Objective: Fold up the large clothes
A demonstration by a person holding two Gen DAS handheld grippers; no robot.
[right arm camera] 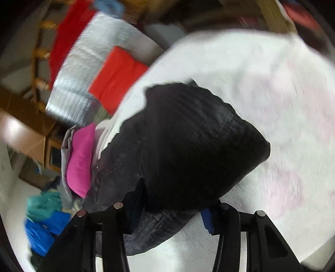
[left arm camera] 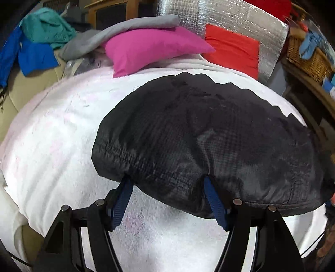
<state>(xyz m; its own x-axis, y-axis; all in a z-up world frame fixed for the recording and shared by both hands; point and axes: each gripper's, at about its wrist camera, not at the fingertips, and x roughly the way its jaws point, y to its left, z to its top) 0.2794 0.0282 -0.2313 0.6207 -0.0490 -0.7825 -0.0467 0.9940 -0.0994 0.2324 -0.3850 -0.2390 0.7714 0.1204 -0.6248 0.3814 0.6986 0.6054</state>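
A black quilted garment (left arm camera: 209,136) lies folded on a white fleece blanket (left arm camera: 52,136). My left gripper (left arm camera: 167,182) is open; its blue fingers (left arm camera: 123,198) reach under the garment's near edge, tips hidden by the cloth. In the blurred right wrist view the same garment (right arm camera: 188,146) is bunched, one dark flap raised over a greyer layer. My right gripper (right arm camera: 169,198) is open, jaws wide apart, tips hidden under the cloth; one blue finger (right arm camera: 206,219) shows.
A pink folded cloth (left arm camera: 150,46) under a grey one (left arm camera: 125,29), a red cloth (left arm camera: 232,48) on silver foil matting (left arm camera: 226,18), teal and blue clothes (left arm camera: 41,31) at back left, a wicker basket (left arm camera: 309,58) at right.
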